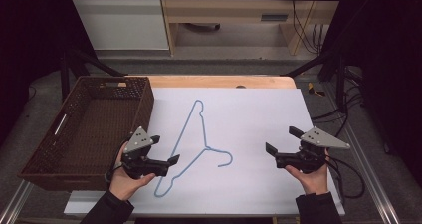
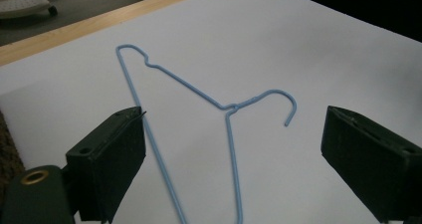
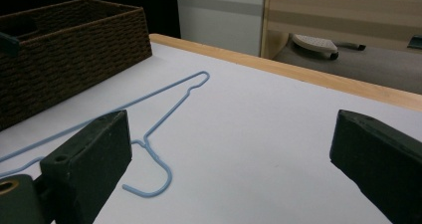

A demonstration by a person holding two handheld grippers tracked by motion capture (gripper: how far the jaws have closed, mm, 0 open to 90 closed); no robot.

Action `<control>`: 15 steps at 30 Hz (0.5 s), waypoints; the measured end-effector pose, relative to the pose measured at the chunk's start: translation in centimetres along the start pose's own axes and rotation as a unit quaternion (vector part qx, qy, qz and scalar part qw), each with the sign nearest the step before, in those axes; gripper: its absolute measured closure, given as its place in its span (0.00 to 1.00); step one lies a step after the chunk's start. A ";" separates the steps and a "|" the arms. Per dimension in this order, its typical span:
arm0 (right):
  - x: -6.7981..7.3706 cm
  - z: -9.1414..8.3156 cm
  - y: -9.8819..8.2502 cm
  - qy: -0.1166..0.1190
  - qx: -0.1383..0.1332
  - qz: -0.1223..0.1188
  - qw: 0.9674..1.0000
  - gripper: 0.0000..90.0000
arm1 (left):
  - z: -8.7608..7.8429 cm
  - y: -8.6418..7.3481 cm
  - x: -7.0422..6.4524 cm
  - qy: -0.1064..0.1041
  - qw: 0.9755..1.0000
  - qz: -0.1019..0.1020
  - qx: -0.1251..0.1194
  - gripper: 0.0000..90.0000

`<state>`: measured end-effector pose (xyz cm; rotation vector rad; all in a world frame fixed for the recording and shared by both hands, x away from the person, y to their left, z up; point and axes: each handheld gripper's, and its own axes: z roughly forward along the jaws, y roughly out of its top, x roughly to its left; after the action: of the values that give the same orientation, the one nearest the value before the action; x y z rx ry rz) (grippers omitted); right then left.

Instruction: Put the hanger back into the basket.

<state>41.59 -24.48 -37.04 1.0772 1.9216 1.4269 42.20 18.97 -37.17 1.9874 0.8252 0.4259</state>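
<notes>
The left tool [image 1: 164, 150] hovers released beside the blue wire hanger [image 1: 191, 144], which lies flat on the white desk [image 1: 259, 114]; the right tool [image 1: 282, 140], also released, waits well apart. Light, springy, slippery wire (hard to pinch flat): likely best taken at the twisted neck.

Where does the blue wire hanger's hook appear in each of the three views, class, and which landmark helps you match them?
High view: hook lies centre, on the white sheet.
Left gripper view: hook right of centre, between the jaws.
Right gripper view: hook lower left, beside the left jaw.
Shared landmark: the hanger's twisted neck.
</notes>
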 end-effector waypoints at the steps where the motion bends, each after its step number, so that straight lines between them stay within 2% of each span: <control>1: 0.0 0.0 0.0 0.001 -0.001 0.001 1.000 0.04 | 0.3 0.1 -0.1 -0.001 1.000 0.003 0.004 0.11; 10: 0.1 0.0 0.0 0.003 0.001 -0.001 1.000 0.04 | 3.1 0.6 -1.2 -0.015 0.999 0.013 0.035 0.13; 12: 0.1 0.0 0.0 0.003 0.000 0.000 1.000 0.04 | 4.3 0.6 -1.5 -0.018 0.998 0.018 0.051 0.13; 15: 0.1 0.0 0.0 0.003 0.001 0.000 1.000 0.04 | 5.0 0.5 -1.7 -0.016 0.998 0.021 0.061 0.14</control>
<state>41.55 -24.41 -37.03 1.0744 1.9273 1.4299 44.09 14.53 -39.30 2.1210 0.8075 0.3739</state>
